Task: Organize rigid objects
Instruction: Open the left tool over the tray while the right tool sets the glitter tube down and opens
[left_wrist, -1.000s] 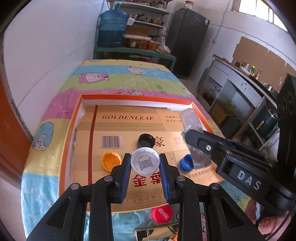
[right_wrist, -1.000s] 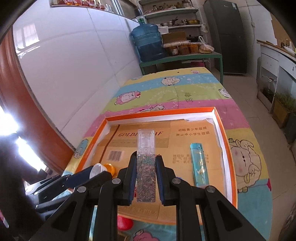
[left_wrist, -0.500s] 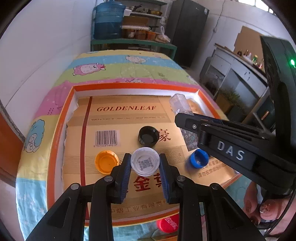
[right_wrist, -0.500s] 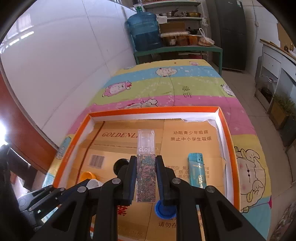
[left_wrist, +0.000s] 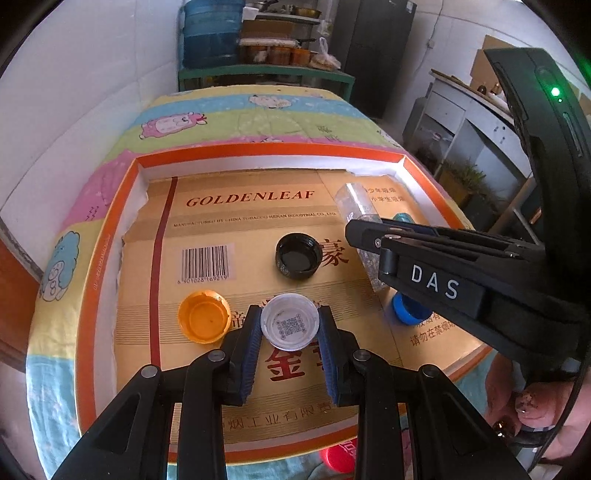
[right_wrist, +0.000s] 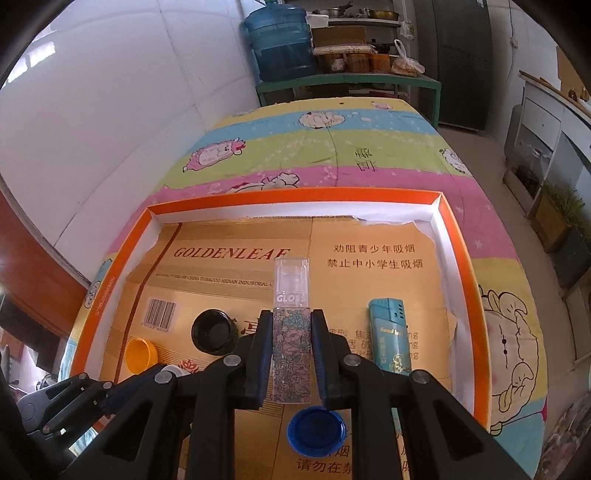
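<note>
Grippers lower than a second ago, nearer tray (left_wrist: 110, 236): left gripper (left_wrist: 290, 328) clamped on white cap (left_wrist: 289, 326), right gripper (right_wrist: 290, 347) clamped on gloss tube (right_wrist: 291, 325); both over cardboard, set-down judged next.

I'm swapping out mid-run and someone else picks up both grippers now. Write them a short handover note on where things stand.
Left gripper: shut on the white plastic bottle cap with a QR code inside, above the box floor.
Right gripper: shut on the clear flower-patterned lip gloss tube.
Already lying in the orange-rimmed cardboard-lined box: black cap, orange cap, blue cap, teal lighter.
Outside, by the near rim: a red cap.
Left to do: set down both held items, then probably fetch the red cap.
</note>
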